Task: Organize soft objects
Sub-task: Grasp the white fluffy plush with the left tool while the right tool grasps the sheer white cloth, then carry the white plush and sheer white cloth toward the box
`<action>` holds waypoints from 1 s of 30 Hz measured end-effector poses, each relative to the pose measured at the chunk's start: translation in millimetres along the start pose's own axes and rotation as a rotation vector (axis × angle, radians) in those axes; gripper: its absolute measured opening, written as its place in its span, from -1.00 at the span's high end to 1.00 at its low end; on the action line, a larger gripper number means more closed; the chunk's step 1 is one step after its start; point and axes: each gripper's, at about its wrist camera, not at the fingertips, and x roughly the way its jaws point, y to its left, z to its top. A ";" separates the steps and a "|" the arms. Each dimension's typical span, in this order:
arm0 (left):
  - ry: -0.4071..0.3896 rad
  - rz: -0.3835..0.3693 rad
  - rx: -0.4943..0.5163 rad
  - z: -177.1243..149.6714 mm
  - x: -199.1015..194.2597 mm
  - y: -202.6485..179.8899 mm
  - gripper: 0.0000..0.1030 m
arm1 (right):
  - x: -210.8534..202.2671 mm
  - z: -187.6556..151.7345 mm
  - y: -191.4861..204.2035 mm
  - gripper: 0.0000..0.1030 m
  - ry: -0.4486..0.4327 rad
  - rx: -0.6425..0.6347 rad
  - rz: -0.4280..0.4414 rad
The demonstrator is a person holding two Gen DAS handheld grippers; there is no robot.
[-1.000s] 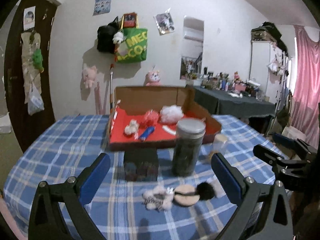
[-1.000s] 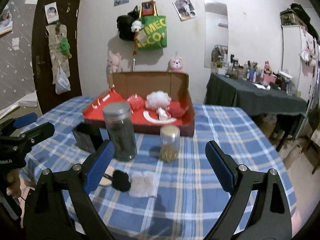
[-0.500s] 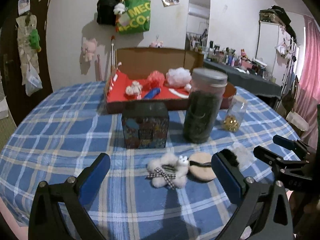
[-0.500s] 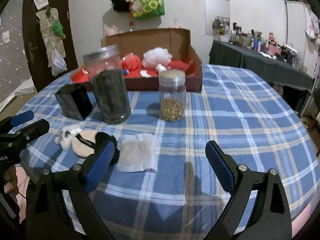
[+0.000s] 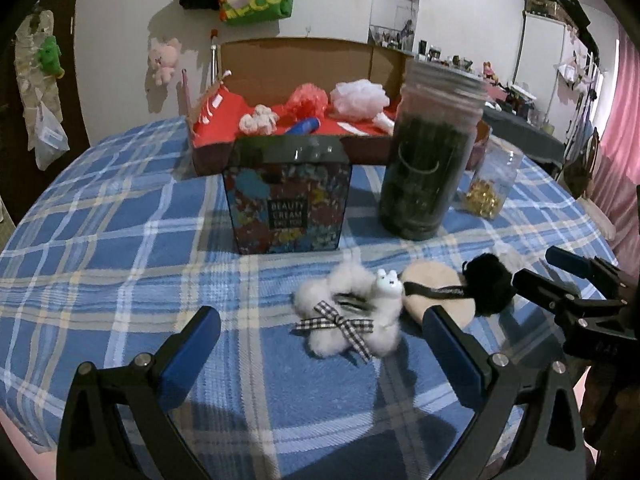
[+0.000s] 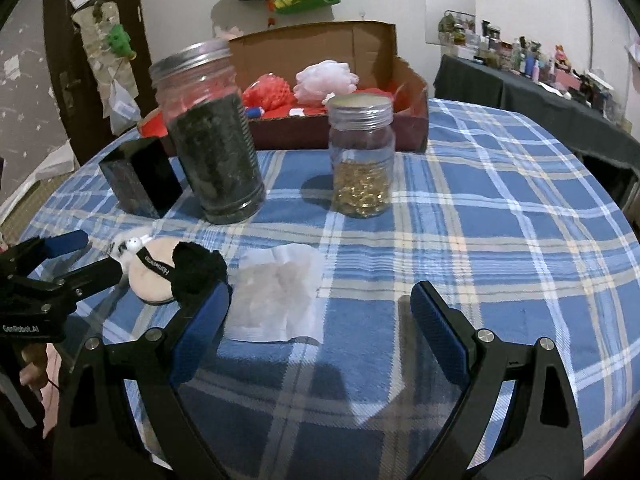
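A white fluffy hair clip with a checked bow (image 5: 350,320) lies on the blue plaid tablecloth, just ahead of my open, empty left gripper (image 5: 320,356). Beside it lie a beige powder puff (image 5: 436,292) (image 6: 154,276) and a black pompom (image 5: 488,288) (image 6: 196,268). A white translucent pouch (image 6: 276,300) lies just ahead of my open, empty right gripper (image 6: 320,332), near its left finger. An open cardboard box with red lining (image 5: 216,120) (image 6: 412,92) at the back holds red and white bath poufs and other soft items.
A patterned "Beauty Cream" tin (image 5: 286,208) (image 6: 140,180), a tall dark-filled jar (image 5: 432,160) (image 6: 212,144) and a small jar of gold beads (image 6: 362,160) (image 5: 490,188) stand between the soft items and the box. A dark side table (image 6: 532,100) stands to the right.
Both grippers have moved lower and closer to the table. The soft items now lie right in front of the fingers. Both stay open.
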 end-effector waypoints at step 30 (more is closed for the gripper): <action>-0.023 -0.072 0.029 10.6 -1.0 -6.5 0.17 | -15.1 1.5 19.7 0.75 -0.088 -0.086 0.090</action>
